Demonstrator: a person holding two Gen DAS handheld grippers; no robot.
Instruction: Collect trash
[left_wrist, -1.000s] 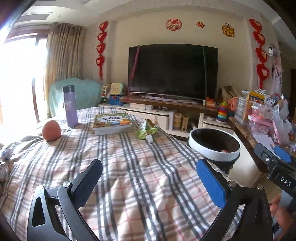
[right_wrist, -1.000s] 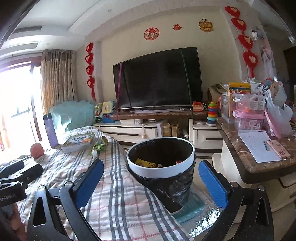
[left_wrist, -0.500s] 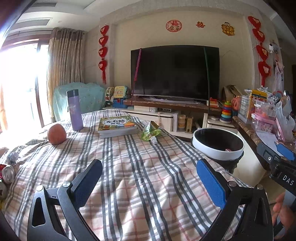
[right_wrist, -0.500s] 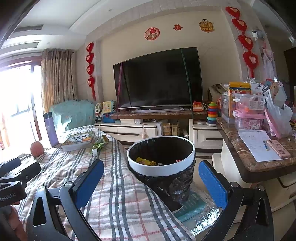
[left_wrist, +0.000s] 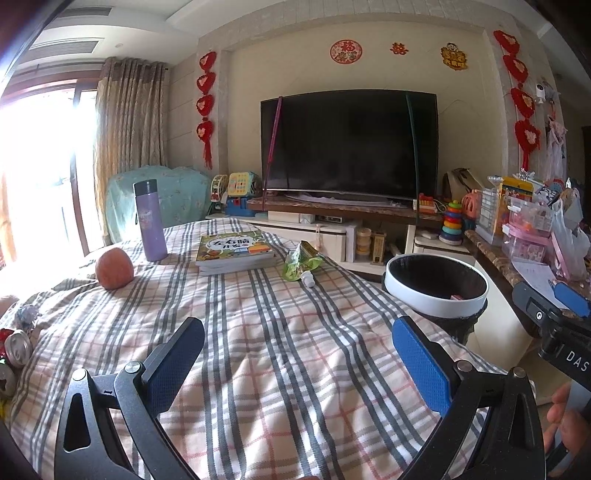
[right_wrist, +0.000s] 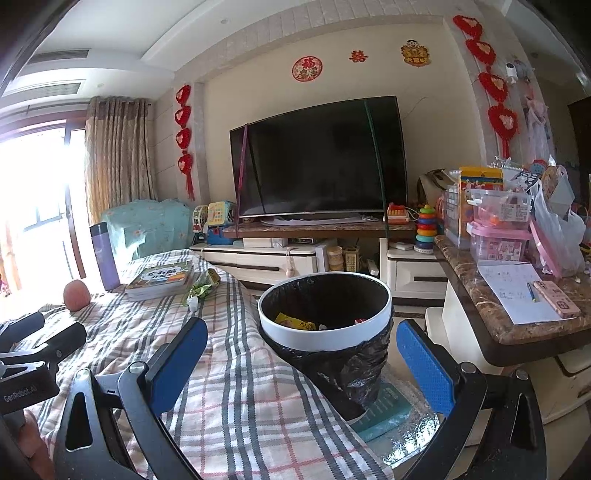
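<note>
Closer now, the left gripper (left_wrist: 297, 363) hovers wide open and empty over the plaid cloth; the green wrapper (left_wrist: 300, 263) lies beside the book (left_wrist: 234, 249) (well ahead). Snagging cloth is the risk.

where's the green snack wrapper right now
The green snack wrapper lies on the plaid tablecloth, just right of the book stack in the left wrist view, between it and the trash bin.
</note>
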